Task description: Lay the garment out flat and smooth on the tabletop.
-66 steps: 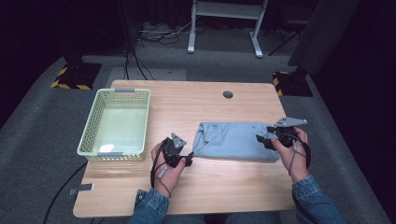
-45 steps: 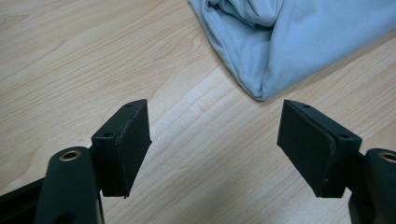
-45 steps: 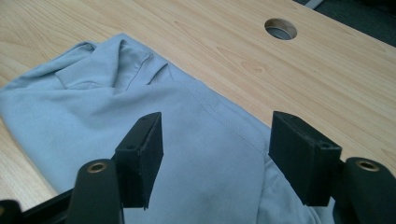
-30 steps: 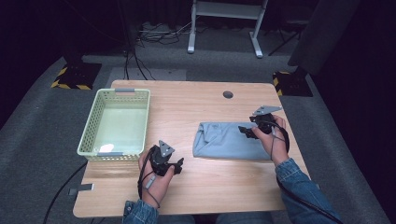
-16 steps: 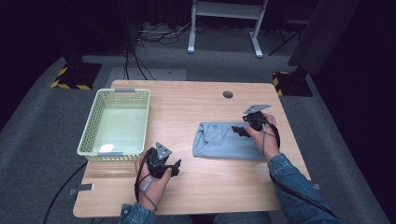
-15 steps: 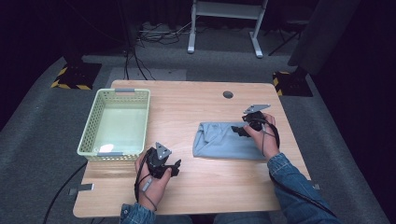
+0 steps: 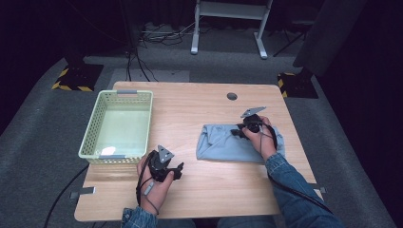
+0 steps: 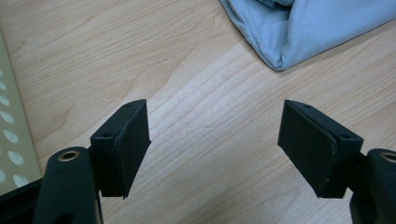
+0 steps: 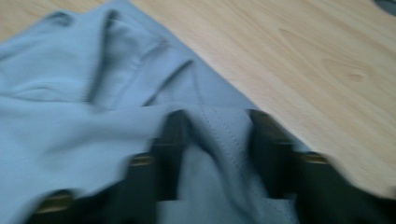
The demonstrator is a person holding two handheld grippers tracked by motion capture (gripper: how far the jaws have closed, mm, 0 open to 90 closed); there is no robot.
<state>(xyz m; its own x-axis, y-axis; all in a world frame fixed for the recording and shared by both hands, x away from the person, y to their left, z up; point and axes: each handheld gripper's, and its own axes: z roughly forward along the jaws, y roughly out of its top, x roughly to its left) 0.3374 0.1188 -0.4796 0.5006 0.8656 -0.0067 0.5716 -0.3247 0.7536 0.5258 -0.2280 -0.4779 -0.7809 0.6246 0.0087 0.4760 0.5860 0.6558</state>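
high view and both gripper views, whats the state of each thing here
blue cloth: folded flat on the table, a fold bunched up between the right fingers
right gripper: fingers have just been closing, now pinching the cloth fold
left gripper: open, nothing between its fingers, over bare wood
green basket: upright at the table's left, with what looks like a pale sheet in its bottom
table: flat, with a round hole near its far edge

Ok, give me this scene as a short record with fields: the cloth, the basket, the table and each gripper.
cloth: light blue folded fabric garment, lying on the right half of the table
basket: pale green perforated plastic basket, at the table's left edge
table: light wooden tabletop
left gripper: jaws wide open over bare wood, apart from the cloth
right gripper: jaws have just been closing, a fold of the cloth's far edge bunched between them
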